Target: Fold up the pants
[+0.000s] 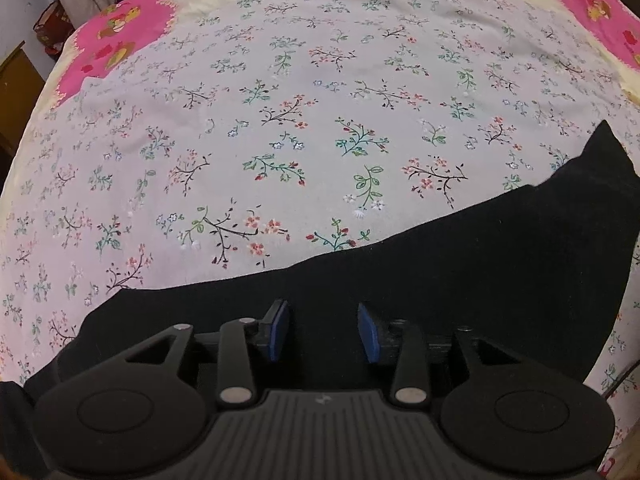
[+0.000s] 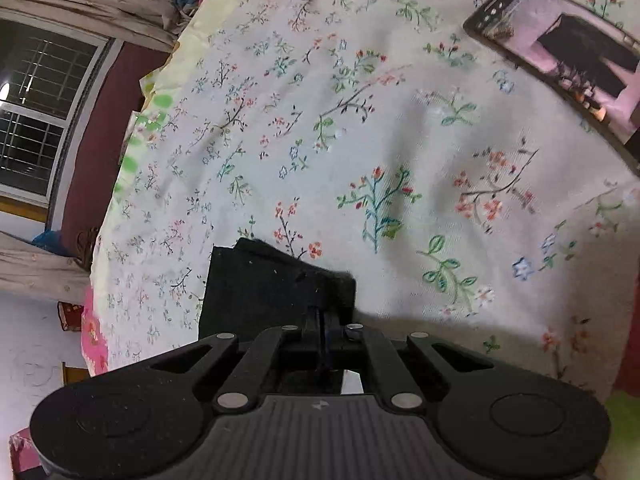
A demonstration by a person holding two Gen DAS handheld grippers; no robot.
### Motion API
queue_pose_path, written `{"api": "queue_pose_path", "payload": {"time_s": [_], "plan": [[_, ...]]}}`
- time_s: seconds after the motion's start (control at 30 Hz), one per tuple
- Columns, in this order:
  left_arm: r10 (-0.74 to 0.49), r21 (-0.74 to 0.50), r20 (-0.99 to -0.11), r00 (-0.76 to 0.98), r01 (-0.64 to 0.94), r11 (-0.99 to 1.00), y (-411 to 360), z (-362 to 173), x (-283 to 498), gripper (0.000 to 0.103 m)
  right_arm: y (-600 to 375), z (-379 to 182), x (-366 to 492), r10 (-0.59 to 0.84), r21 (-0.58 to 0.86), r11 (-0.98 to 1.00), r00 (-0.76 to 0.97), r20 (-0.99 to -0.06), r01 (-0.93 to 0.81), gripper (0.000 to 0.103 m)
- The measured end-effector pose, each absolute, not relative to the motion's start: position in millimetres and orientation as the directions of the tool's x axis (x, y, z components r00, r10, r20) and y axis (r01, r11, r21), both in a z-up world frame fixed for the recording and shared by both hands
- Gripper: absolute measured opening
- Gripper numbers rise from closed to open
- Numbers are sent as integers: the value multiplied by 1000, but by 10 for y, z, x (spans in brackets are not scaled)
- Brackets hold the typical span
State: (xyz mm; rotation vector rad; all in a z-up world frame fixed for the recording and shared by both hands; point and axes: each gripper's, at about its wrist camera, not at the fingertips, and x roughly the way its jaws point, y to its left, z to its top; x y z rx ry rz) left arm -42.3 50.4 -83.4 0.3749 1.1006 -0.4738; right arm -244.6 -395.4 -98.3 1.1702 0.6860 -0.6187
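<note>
Black pants (image 1: 460, 264) lie flat on the floral bed sheet (image 1: 280, 120), across the lower right of the left wrist view. My left gripper (image 1: 324, 330) is open just above the pants, its blue pads (image 1: 280, 328) apart with nothing between them. In the right wrist view my right gripper (image 2: 322, 320) is shut on a corner of the black pants (image 2: 272, 288) and holds it lifted a little over the sheet (image 2: 360, 140).
A phone (image 2: 560, 64) with its screen lit lies on the sheet at the upper right of the right wrist view. Pink blanket patches (image 1: 116, 48) border the sheet. A window (image 2: 36, 112) and curtains stand beyond the bed's left edge.
</note>
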Motion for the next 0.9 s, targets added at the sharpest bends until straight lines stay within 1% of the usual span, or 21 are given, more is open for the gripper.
{"api": "queue_pose_path", "payload": {"time_s": [0.1, 0.17, 0.2, 0.23, 0.27, 0.3, 0.37, 0.43, 0.53, 0.57, 0.6, 0.67, 0.73, 0.83, 0.9], "plan": [[-178, 62, -911, 372, 551, 832, 487, -833, -427, 47, -3955, -1021, -2470, -82, 592, 278, 633, -770, 756, 0], [-182, 55, -913, 366, 552, 832, 493, -837, -425, 48, -3936, -1030, -2460, -79, 602, 296, 647, -759, 742, 0], [-181, 57, -913, 366, 553, 831, 494, -843, -425, 48, -3923, -1021, -2418, -68, 605, 316, 654, -754, 731, 9], [-178, 60, -913, 366, 555, 830, 493, -847, -427, 48, -3907, -1006, -2388, -58, 616, 323, 665, -744, 718, 13], [-178, 60, -914, 365, 554, 830, 494, -847, -431, 48, -3891, -982, -2357, -44, 632, 335, 681, -731, 699, 28], [-178, 59, -914, 364, 553, 831, 493, -846, -433, 48, -3874, -963, -2338, -42, 632, 346, 684, -728, 694, 37], [-177, 61, -915, 363, 557, 828, 488, -835, -437, 48, -3853, -988, -2336, -39, 628, 323, 673, -738, 707, 39], [-180, 59, -913, 365, 557, 829, 488, -820, -440, 48, -3851, -1082, -2386, -23, 641, 259, 668, -744, 723, 39], [-184, 57, -911, 370, 553, 831, 499, -828, -450, 48, -3821, -1150, -2391, -13, 681, 220, 700, -714, 699, 41], [-186, 55, -909, 373, 549, 834, 505, -833, -457, 49, -3816, -1175, -2369, -12, 700, 207, 718, -696, 683, 44], [-185, 55, -908, 375, 545, 836, 507, -839, -464, 49, -3814, -1210, -2333, -15, 714, 195, 730, -684, 673, 50], [-180, 55, -908, 379, 534, 844, 518, -842, -480, 49, -3806, -1288, -2257, -14, 734, 179, 748, -664, 655, 55], [-184, 52, -907, 380, 533, 845, 534, -824, -512, 49, -3753, -1268, -2210, -8, 753, 164, 764, -645, 637, 54], [-188, 56, -905, 382, 545, 837, 581, -824, -570, 50, -3603, -1124, -2159, 0, 747, 258, 773, -634, 613, 52], [-191, 41, -906, 377, 528, 848, 627, -830, -583, 50, -3599, -1169, -2071, 23, 731, 279, 757, -654, 623, 52]]}}
